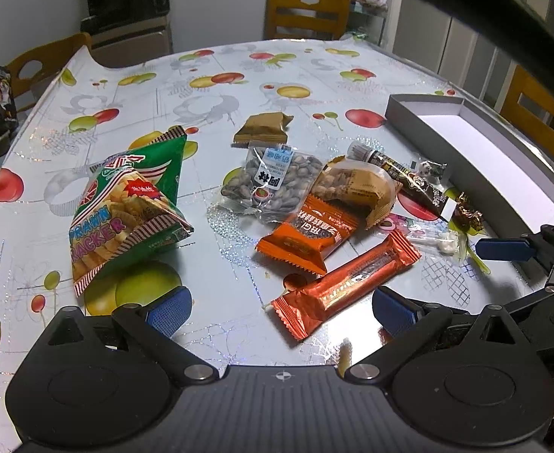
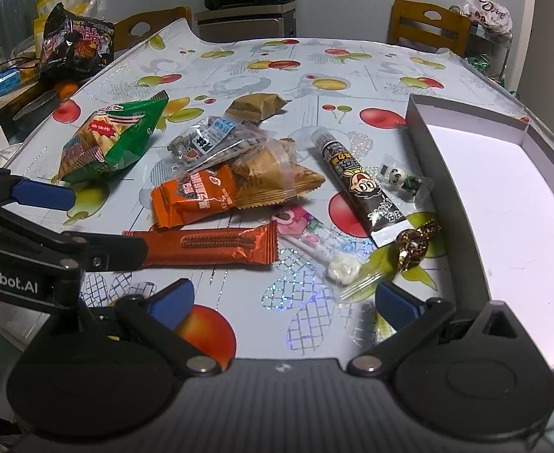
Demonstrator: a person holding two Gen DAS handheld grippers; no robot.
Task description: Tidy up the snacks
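Partly hidden, the long orange bar wrapper (image 2: 216,245) has its left end behind the left gripper (image 1: 280,307) in the right wrist view, and the peanut pouch (image 1: 356,188) overlaps the orange seed packet (image 1: 309,236). Print on the clear seed bag (image 1: 273,181) is too small to read. Both claws hover with fingers spread wide, holding nothing; the right gripper (image 2: 284,300) sits just beside the lollipop (image 2: 326,249) and gold-wrapped candy (image 2: 414,245). Snacks lie scattered mid-table, the green prawn cracker bag (image 1: 126,204) to the left, the grey box (image 2: 420,139) to the right, its near corner cut off. A fruit-patterned tablecloth (image 1: 239,75) covers the table; wooden chairs (image 1: 305,13) stand around it.
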